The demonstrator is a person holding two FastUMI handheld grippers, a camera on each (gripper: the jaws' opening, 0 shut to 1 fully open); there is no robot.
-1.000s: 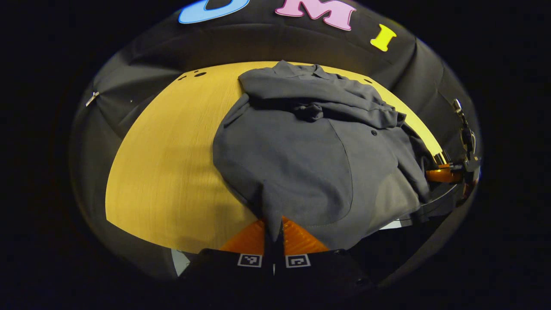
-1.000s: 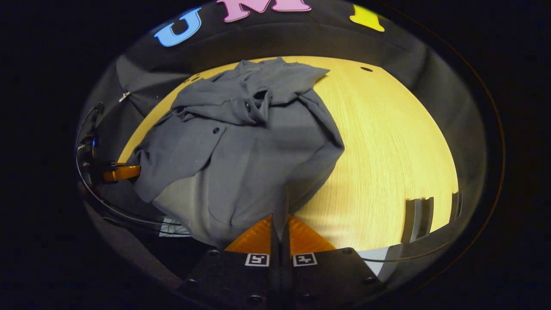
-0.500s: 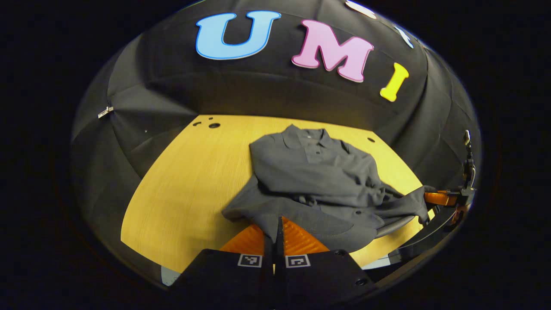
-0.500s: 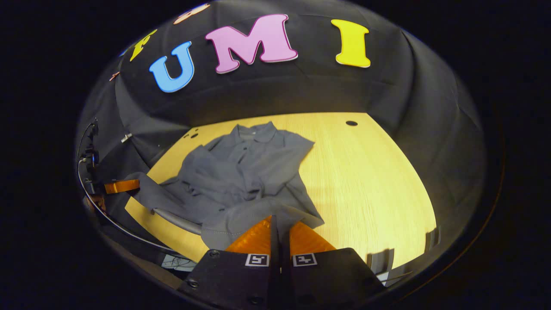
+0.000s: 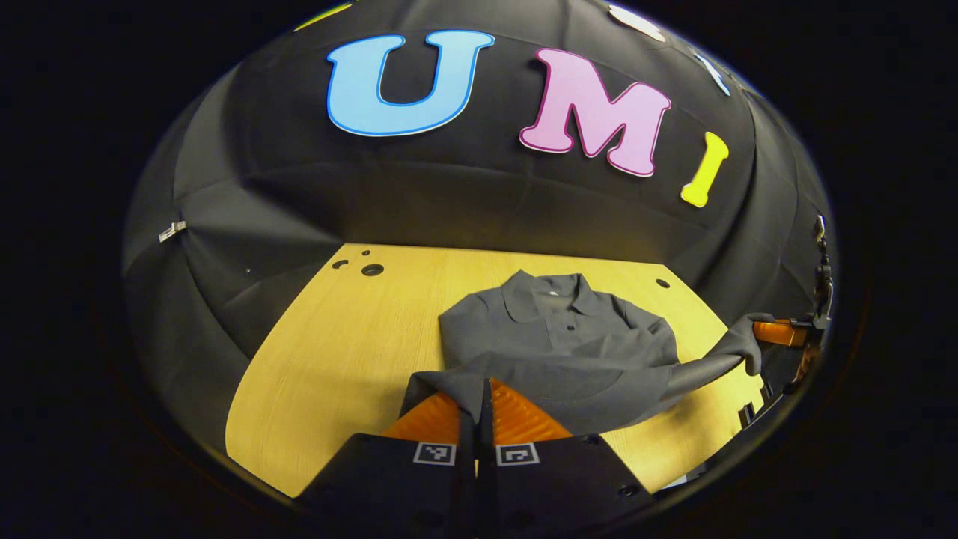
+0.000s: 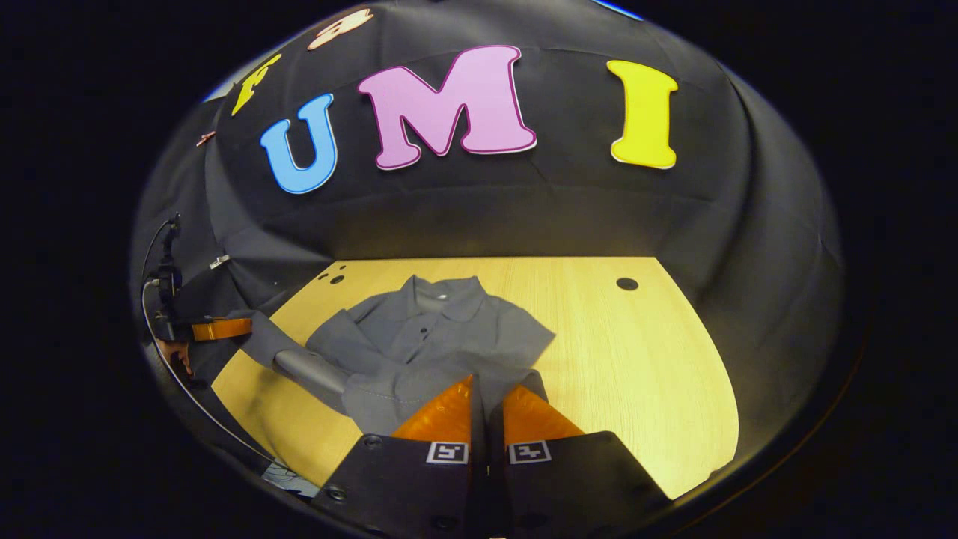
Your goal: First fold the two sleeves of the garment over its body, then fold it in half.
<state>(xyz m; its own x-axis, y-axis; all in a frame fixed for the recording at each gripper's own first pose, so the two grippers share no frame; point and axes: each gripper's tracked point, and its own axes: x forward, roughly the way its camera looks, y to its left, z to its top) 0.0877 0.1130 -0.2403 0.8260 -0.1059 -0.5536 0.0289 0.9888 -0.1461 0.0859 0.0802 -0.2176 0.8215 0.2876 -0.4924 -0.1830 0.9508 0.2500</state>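
Black cloth walls close round a pale wooden surface (image 5: pixel 329 352), with small round holes near its far edge. On it lies a grey collared shirt (image 5: pixel 557 329), its collar at 12 o'clock and its buttoned placket running down the middle, both sleeves lying across the chest.

Seen from the left gripper view, the left tongs (image 5: pixel 477 404) sit at 6 o'clock, pinched closed on one corner of the shirt's hem, cloth rising out between the two fingers. The hem stretches from there toward 3 o'clock, lifted off the wood, to the right tongs (image 5: pixel 771 333), which grip the other corner.

From the right gripper view, the right tongs (image 6: pixel 485 408) are likewise closed on the hem at 6 o'clock, the fabric (image 6: pixel 419 337) bunched just above them. The raised hem runs off toward 9 o'clock to the left tongs (image 6: pixel 224 328), with a cable trailing behind them
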